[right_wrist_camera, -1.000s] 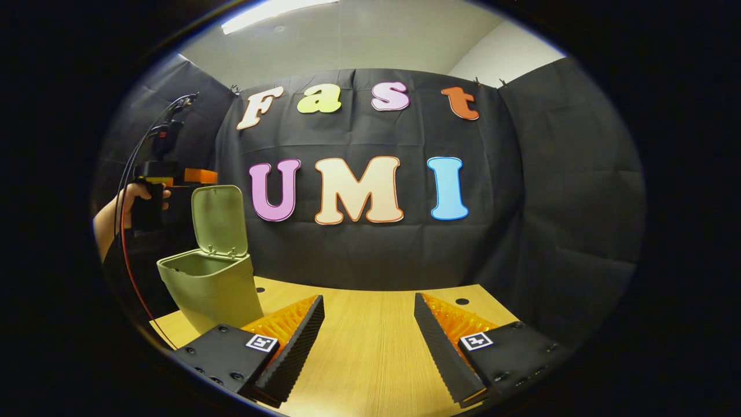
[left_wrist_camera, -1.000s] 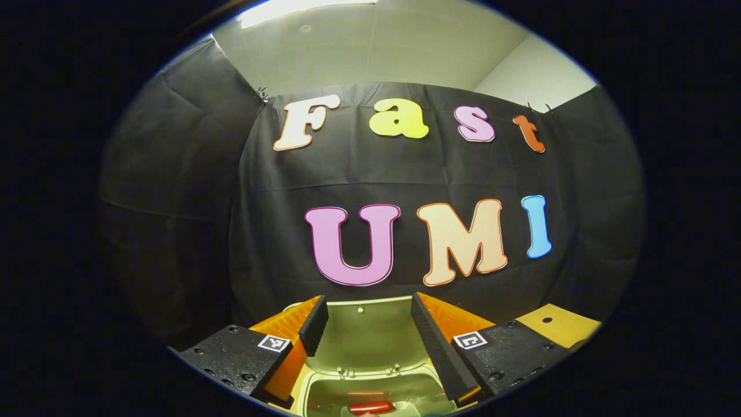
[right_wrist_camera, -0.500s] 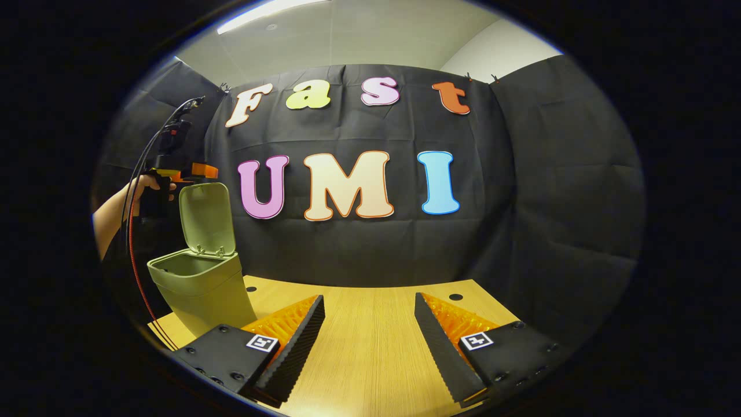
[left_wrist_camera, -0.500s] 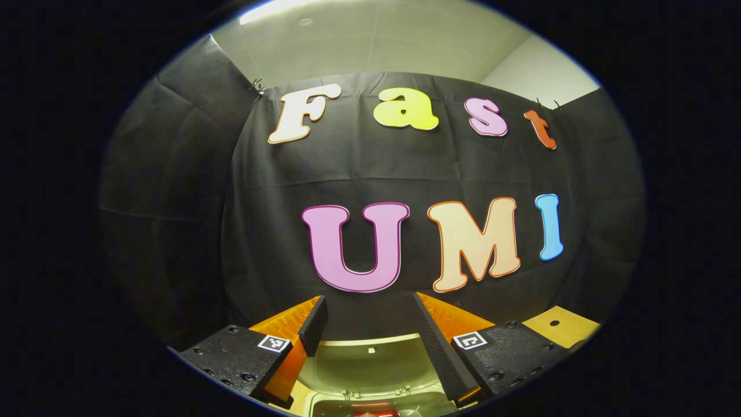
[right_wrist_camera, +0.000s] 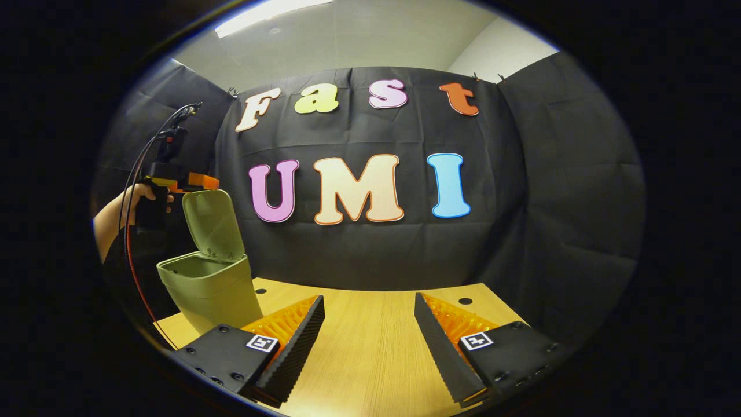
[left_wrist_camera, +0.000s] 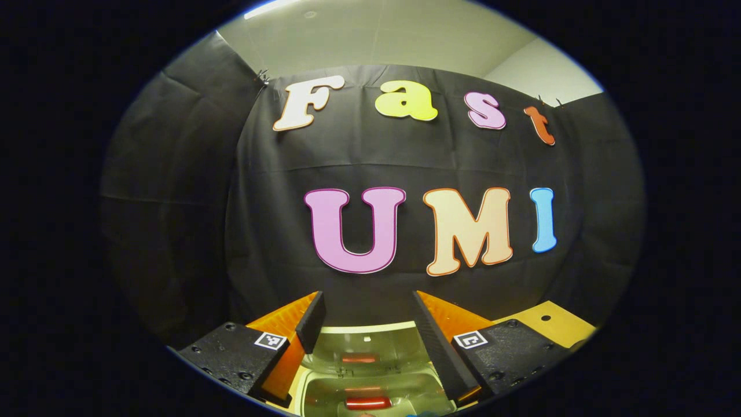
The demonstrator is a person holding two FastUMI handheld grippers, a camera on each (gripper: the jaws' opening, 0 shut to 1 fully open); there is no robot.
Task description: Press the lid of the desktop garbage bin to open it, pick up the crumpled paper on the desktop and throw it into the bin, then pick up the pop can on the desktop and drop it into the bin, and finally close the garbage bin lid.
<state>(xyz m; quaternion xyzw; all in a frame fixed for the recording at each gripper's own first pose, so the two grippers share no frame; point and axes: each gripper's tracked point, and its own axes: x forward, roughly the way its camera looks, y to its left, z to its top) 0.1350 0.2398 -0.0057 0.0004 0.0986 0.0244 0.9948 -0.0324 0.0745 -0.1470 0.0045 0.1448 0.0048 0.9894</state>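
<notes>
The green bin (right_wrist_camera: 211, 289) stands on the table's left part, its lid (right_wrist_camera: 211, 223) raised and leaning slightly forward over the opening. My left gripper (right_wrist_camera: 200, 182), held by a hand (right_wrist_camera: 130, 205), sits right at the lid's top edge. In the left gripper view, the left gripper (left_wrist_camera: 366, 301) is open and looks down over the lid (left_wrist_camera: 362, 339) into the bin (left_wrist_camera: 370, 388). A red pop can (left_wrist_camera: 367, 402) lies at the bottom of the bin. My right gripper (right_wrist_camera: 367, 324) hovers open above the table with nothing between its fingers.
The wooden table (right_wrist_camera: 370, 359) stretches in front of the right gripper, with small round holes near its far edge (right_wrist_camera: 465, 301). Black cloth walls close the booth behind and at the sides. Cables (right_wrist_camera: 130, 249) hang from the left gripper beside the bin.
The left gripper has risen from behind the lid to its top edge, and the lid now leans a little forward. The right gripper has barely shifted.
</notes>
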